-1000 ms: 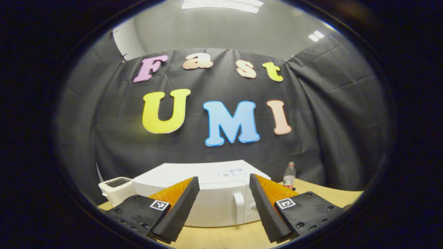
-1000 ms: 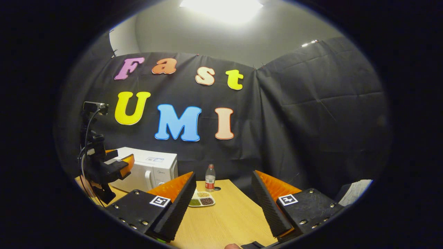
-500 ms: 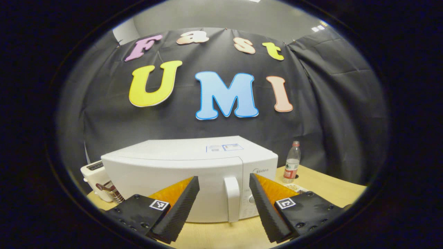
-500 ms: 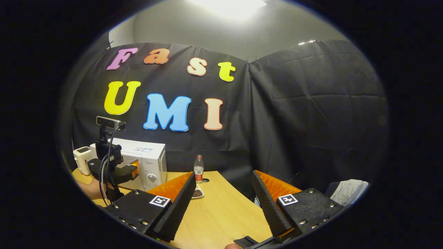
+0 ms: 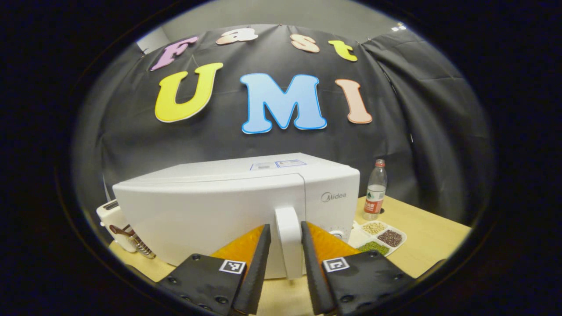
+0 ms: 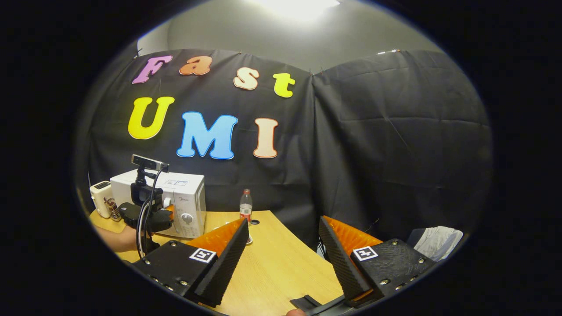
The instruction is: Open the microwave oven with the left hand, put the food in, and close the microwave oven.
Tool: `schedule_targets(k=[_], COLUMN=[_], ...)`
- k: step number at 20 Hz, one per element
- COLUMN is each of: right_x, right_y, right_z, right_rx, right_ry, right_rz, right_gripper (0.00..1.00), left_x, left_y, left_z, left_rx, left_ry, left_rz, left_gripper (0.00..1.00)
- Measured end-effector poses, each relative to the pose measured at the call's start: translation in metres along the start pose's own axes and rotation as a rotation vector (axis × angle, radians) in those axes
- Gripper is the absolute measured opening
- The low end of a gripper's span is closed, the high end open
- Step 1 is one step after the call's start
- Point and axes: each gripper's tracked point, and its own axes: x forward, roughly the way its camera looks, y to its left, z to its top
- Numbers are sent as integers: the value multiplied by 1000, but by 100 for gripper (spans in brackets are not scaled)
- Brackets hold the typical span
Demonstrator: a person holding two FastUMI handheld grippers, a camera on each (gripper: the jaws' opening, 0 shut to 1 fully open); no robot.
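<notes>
A white microwave [image 5: 210, 210], door closed, stands on the wooden counter [image 5: 421, 224]. The left tongs [image 5: 283, 254] are narrowed around its vertical door handle [image 5: 287, 241]. Just right of the microwave, a divided tray [image 5: 380, 237] holds beige, dark and green grains. The right tongs [image 6: 283, 254] gape wide, holding nothing.

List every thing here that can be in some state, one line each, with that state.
microwave oven: door closed.
door handle: between the left gripper's fingers, which have closed in on its sides.
left gripper: closed around the handle.
right gripper: open, empty, above the table.
food tray: on the table right of the oven, compartments filled.
bottle: upright, capped.
toaster: standing left of the oven.
</notes>
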Motion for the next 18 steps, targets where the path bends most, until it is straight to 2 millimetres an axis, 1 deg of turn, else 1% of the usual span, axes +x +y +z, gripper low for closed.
schedule_targets(k=[2, 3, 4, 6, 7, 8, 9, 10, 11, 12, 13, 14, 15, 18], right_x=[-2, -3, -4, -6, -7, -9, -10, -11, -11, -10, -9, -8, -9, -9], right_y=[-2, -4, -5, -5, -8, -9, -11, -10, -10, -11, -12, -10, -6, -1], right_z=[-2, -3, -2, -4, -4, -4, -5, -6, -7, -7, -8, -7, -6, -4], right_rx=[-19, -23, -22, -20, -21, -21, -14, -2, 7, 12, 20, 36, 46, 43], right_ry=[1, 2, 2, 6, 3, 0, 3, 6, 8, 8, 8, 7, 3, -20], right_rz=[-2, 0, 3, 16, 19, 22, 30, 43, 54, 61, 69, 90, 118, 179], right_gripper=[98, 98, 98, 98, 98, 98, 98, 98, 98, 98, 98, 98, 97, 98], left_x=[0, -2, -1, -2, -4, -4, -4, -6, -15, -29, -47, -59, -73, -103], left_y=[0, 1, 2, 1, 1, 0, 0, 1, 0, 0, 0, 3, 4, 11], left_z=[-1, 0, 2, 0, 0, 1, 0, 0, -8, -9, -2, -4, -7, -14], left_rx=[15, 8, 1, 8, 5, -1, 5, 3, -18, -19, 15, 40, 42, 39], left_ry=[13, 13, 16, 33, 34, 36, 44, 49, 83, 80, 27, 30, 28, 52], left_rz=[17, 24, 35, 50, 49, 43, 31, 20, 22, 24, 22, 21, 14, 9], left_gripper=[39, 34, 30, 26, 15, 21, 16, 15, 19, 19, 14, 19, 13, 14])
